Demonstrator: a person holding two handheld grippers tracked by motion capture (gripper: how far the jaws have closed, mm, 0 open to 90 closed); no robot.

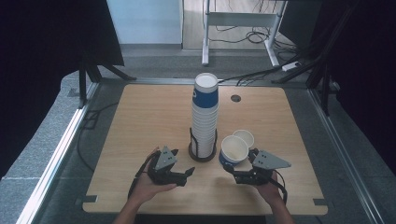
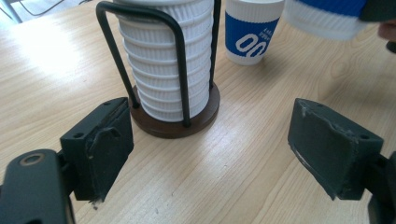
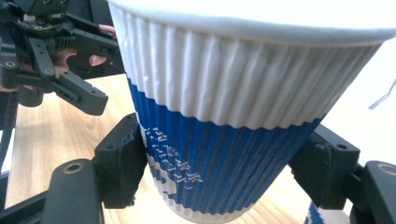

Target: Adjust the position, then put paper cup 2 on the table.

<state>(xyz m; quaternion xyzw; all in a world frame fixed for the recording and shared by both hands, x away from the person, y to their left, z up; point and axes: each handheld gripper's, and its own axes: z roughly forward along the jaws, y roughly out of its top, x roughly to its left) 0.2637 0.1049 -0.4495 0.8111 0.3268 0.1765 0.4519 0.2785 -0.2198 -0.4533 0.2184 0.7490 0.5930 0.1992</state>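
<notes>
High view, largest first: the wooden table (image 1: 140, 140). Near its front edge, at the middle, a wire rack (image 1: 202, 150) keeps your paper cup stack (image 1: 205, 116) upright. Beside it your right gripper (image 1: 239, 169) clamps a ribbed blue-and-white cup (image 1: 233, 151), lifted, presumably bound for the stack. A spare cup (image 2: 251, 30) reads "00". Your left gripper (image 1: 187, 173) sits open, empty.

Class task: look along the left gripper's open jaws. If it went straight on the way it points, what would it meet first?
Probably the cup holder: the left gripper points at its brown base and the stack of cups inside the wire frame. Bare table lies between; depth is uncertain.
</notes>
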